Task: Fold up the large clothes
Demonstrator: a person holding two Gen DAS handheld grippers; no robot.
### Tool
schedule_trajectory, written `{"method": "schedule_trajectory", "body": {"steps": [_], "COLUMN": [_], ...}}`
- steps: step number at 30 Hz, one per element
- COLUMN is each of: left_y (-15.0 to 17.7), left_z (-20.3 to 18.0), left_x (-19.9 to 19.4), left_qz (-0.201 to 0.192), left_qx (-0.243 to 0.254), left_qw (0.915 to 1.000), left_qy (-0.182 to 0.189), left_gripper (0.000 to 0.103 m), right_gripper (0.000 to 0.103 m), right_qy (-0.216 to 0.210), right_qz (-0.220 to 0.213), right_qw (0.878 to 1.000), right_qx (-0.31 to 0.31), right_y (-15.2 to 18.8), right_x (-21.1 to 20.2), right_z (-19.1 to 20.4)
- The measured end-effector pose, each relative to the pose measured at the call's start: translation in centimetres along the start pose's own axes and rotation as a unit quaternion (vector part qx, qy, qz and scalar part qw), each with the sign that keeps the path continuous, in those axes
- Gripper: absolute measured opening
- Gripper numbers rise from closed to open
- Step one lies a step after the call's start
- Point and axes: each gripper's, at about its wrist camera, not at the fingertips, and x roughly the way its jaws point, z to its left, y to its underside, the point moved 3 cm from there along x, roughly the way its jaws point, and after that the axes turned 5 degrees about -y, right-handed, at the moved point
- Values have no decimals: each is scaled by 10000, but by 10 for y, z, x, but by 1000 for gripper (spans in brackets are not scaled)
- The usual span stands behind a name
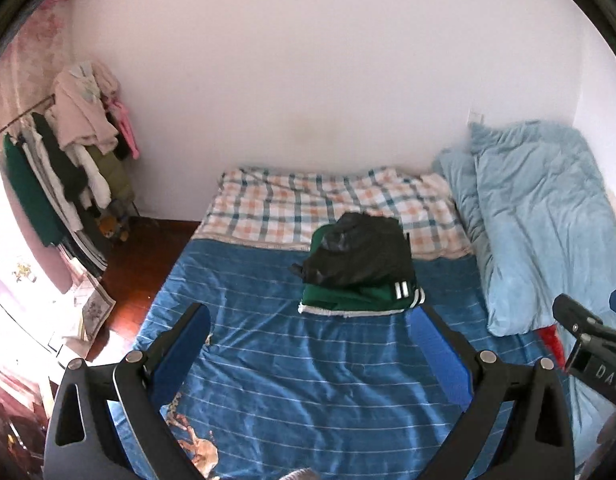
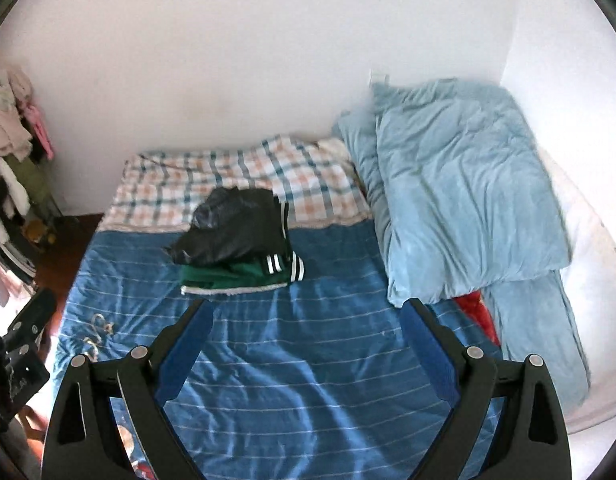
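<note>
Two tools, left [image 1: 309, 320] and right [image 2: 308, 316], both spread wide and empty over the bed [image 1: 308, 380], two folded garments stacked: black [image 1: 359, 250] atop green [image 1: 347, 300].

Location: a home bedroom. Indicators: a bed [image 2: 292, 344] with a blue striped cover, a light-blue duvet [image 2: 463, 196], and a loaded clothes rack [image 1: 72, 152] against a white wall.
</note>
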Motion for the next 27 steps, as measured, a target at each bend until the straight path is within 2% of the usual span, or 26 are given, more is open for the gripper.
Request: {"method": "schedule_trajectory", "body": {"steps": [4, 11, 15, 27], "left_y": [3, 13, 19, 27], "left_z": [6, 6, 4, 4], "left_x": [-43, -89, -103, -125], "left_qz": [-190, -357, -348, -287], "left_qx": [-92, -117, -77, -167], "left_qw": [9998, 9993, 9993, 9994], "left_qy": [15, 55, 75, 74], "left_gripper": [103, 103, 103, 103], "right_gripper": [96, 96, 96, 97], "right_qy": [-105, -214, -250, -247], "right_qz": [-218, -494, -561, -589], "right_qw": [9997, 9985, 9980, 9977], "right_qx": [-34, -100, -112, -235], "right_y": [10, 26, 32, 34], "right_x": [-64, -134, -157, -180], "right_z": [-7, -15, -19, -19]}}
